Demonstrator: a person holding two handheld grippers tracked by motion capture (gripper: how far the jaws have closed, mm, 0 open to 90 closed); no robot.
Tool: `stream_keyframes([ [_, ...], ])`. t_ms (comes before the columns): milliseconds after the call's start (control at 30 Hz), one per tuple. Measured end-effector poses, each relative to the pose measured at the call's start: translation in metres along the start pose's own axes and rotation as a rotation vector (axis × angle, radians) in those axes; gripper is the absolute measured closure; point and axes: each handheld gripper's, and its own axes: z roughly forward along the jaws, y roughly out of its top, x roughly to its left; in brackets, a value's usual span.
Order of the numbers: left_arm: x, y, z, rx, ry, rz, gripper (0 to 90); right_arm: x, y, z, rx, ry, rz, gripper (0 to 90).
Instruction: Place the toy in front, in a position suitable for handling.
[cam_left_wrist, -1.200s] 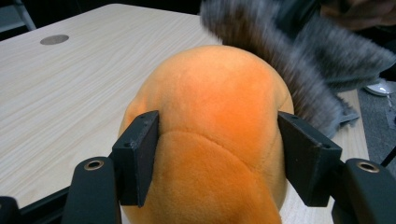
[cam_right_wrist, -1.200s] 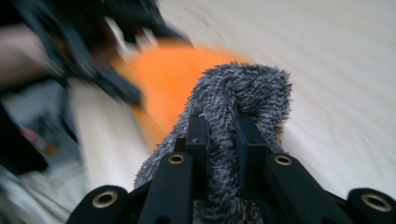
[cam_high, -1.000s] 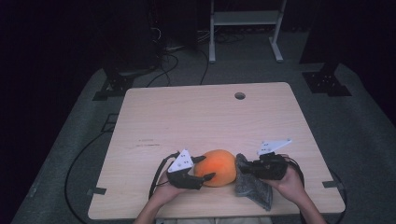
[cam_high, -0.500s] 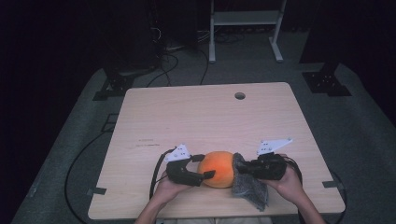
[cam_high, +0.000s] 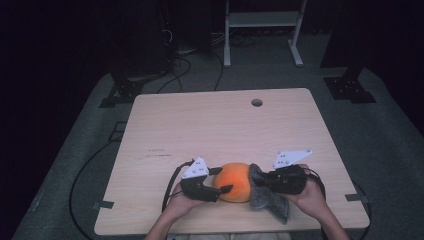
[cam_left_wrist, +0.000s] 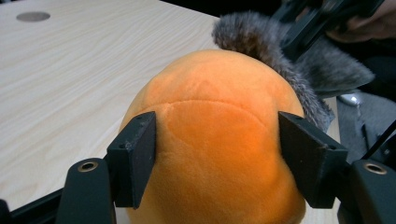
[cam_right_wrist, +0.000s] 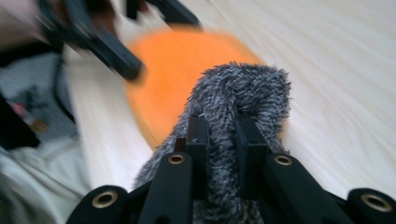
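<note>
My left claw (cam_left_wrist: 217, 163) has just been closing around the orange plush (cam_left_wrist: 219, 149), pads pressing it; my right claw (cam_right_wrist: 223, 135) pinches the grey fur (cam_right_wrist: 240, 93).

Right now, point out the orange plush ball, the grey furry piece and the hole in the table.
orange plush ball (cam_left_wrist: 219, 140), left gripper view, middle of its orange dome.
grey furry piece (cam_right_wrist: 243, 91), right gripper view, the fold above the jaws.
hole in the table (cam_high: 257, 102), high view, its dark centre.

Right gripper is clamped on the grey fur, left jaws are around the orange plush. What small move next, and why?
Probably close the left gripper firmly on the orange plush; its jaws, just closing, straddle it, while the right gripper pinches the grey fur.
</note>
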Motion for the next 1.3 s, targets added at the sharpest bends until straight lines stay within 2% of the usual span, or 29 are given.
stream_keyframes([
  [67, -0.003, 0.002, 0.001, 0.004, 0.007, 0.018, 31.3, 0.007, 0.008, -0.001, -0.045, 0.038, -0.021, 77.6],
  [100, -0.003, 0.002, 0.001, 0.006, 0.008, 0.017, 31.0, 0.011, 0.012, 0.001, -0.048, 0.040, -0.037, 77.5],
  [133, -0.002, 0.002, 0.000, 0.006, 0.006, 0.011, 29.2, 0.012, 0.014, 0.005, -0.025, 0.021, -0.055, 77.4],
  [200, 0.001, 0.002, -0.003, 0.000, 0.001, -0.033, 21.5, 0.010, 0.010, 0.008, -0.014, 0.021, -0.045, 77.6],
  [267, 0.005, 0.002, -0.004, 0.016, -0.032, -0.086, 12.2, 0.003, 0.004, 0.007, -0.015, 0.027, -0.012, 77.7],
  [300, 0.006, 0.001, -0.002, 0.033, -0.045, -0.089, 13.3, 0.000, 0.002, 0.004, -0.017, 0.017, 0.002, 77.6],
  [333, 0.005, 0.000, 0.000, 0.036, -0.044, -0.084, 17.6, -0.001, 0.002, 0.001, -0.020, 0.008, 0.011, 77.8],
  [400, 0.002, 0.000, 0.002, 0.033, -0.034, -0.067, 24.7, 0.003, 0.005, -0.004, -0.046, -0.020, -0.008, 78.3],
  [433, 0.001, 0.002, 0.001, 0.030, -0.027, -0.054, 28.6, 0.008, 0.008, -0.006, -0.059, -0.016, -0.029, 78.3],
  [533, -0.005, 0.005, 0.003, 0.036, -0.009, 0.008, 33.5, 0.026, 0.021, -0.005, -0.085, 0.043, -0.100, 78.3],
  [600, -0.008, 0.006, 0.003, 0.044, 0.000, 0.035, 34.5, 0.033, 0.026, 0.000, -0.042, 0.006, -0.142, 78.1],
  [633, -0.008, 0.005, 0.003, 0.048, 0.003, 0.036, 34.5, 0.032, 0.026, 0.003, -0.023, -0.004, -0.147, 78.0],
  [667, -0.007, 0.004, 0.002, 0.045, 0.002, 0.026, 34.4, 0.028, 0.023, 0.004, -0.013, -0.001, -0.138, 78.1],
  [733, -0.005, 0.003, 0.002, 0.040, -0.001, 0.016, 33.8, 0.019, 0.018, 0.002, 0.017, -0.024, -0.121, 78.1],
  [800, -0.005, 0.004, 0.003, 0.032, -0.002, 0.018, 33.8, 0.014, 0.012, -0.002, 0.064, -0.094, -0.132, 78.4],
  [833, -0.006, 0.004, 0.003, 0.035, -0.001, 0.030, 34.0, 0.013, 0.011, -0.006, 0.062, -0.096, -0.124, 78.5],
  [933, -0.014, 0.009, 0.006, 0.038, 0.003, 0.094, 34.6, 0.016, 0.015, -0.011, -0.010, -0.013, -0.114, 78.5],
  [1000, -0.018, 0.010, 0.006, 0.052, 0.016, 0.125, 34.7, 0.022, 0.021, -0.007, -0.016, 0.012, -0.133, 78.3],
  [1067, -0.015, 0.009, 0.004, 0.049, 0.014, 0.095, 30.0, 0.021, 0.022, -0.003, -0.010, 0.020, -0.134, 78.4],
  [1100, -0.011, 0.008, 0.003, 0.040, 0.008, 0.059, 26.3, 0.019, 0.021, -0.003, -0.013, 0.023, -0.122, 78.4],
  [1167, -0.004, 0.007, 0.003, 0.032, -0.031, -0.042, 19.0, 0.012, 0.015, -0.002, 0.008, 0.025, -0.095, 78.4],
  [1200, -0.003, 0.007, 0.005, 0.034, -0.050, -0.063, 18.8, 0.009, 0.012, -0.002, 0.008, 0.045, -0.078, 78.4],
  [1233, -0.004, 0.006, 0.006, 0.028, -0.049, -0.054, 21.3, 0.008, 0.011, -0.004, 0.010, 0.051, -0.069, 78.4],
  [1300, -0.008, 0.009, 0.007, 0.026, -0.029, -0.021, 28.8, 0.011, 0.015, -0.009, 0.011, 0.034, -0.084, 78.5],
])
